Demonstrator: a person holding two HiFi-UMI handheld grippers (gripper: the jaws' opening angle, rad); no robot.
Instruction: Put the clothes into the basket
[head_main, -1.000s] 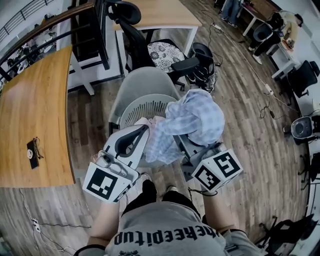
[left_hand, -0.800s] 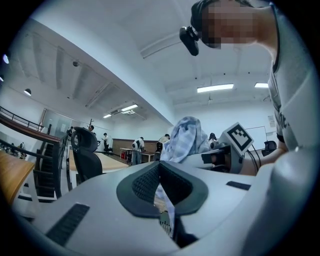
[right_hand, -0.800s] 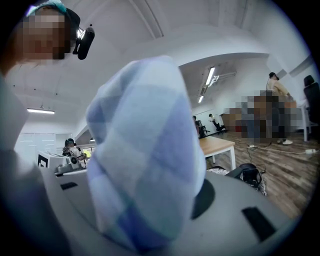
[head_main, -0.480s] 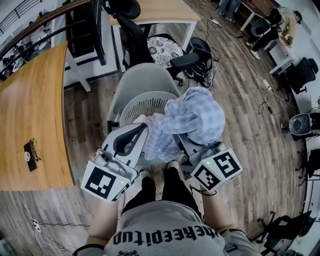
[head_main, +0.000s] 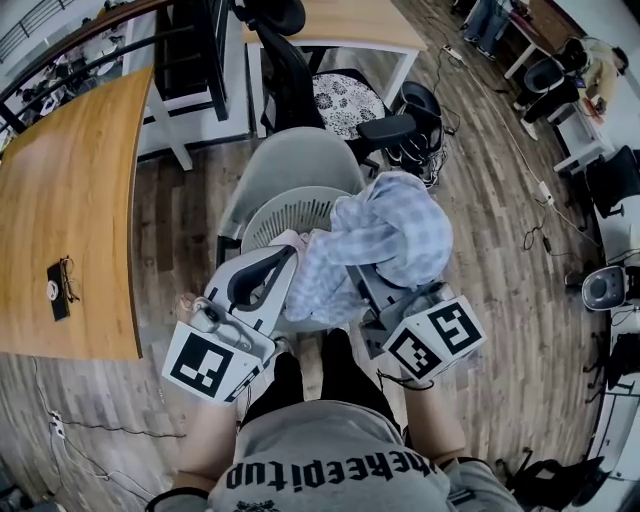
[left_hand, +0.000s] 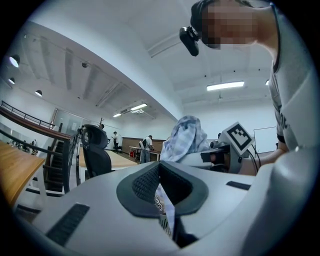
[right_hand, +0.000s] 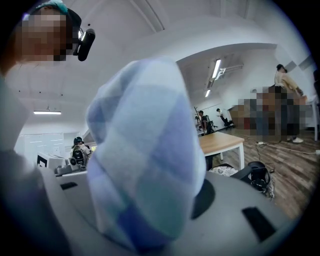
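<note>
Over the basket's (head_main: 272, 222) right half hangs one plaid shirt (head_main: 388, 238), bunched on top of the right gripper (head_main: 378, 292). Whether its hem touches the rim can't be told. Counts: 1 shirt, 1 basket, 2 grippers, 2 chairs, 2 wooden tables.

The right gripper's jaws are clenched on a thick wad of the shirt, which fills most of its own view. The left gripper (head_main: 289, 258) has its jaws pinched on a thin strip of the same plaid cloth, and its tips sit at the basket's near rim.

The grey chair (head_main: 292, 162) is right against the basket's far side, with the black office chair (head_main: 335, 95) just behind it. The person's feet are at the near rim. The curved table (head_main: 70, 200) edge is left of the basket, with a strip of bare floor (head_main: 185, 235) between. There is more open floor to the right, with cables (head_main: 535, 230) lying farther out. The second table (head_main: 335, 22) stands at the top, well apart.
</note>
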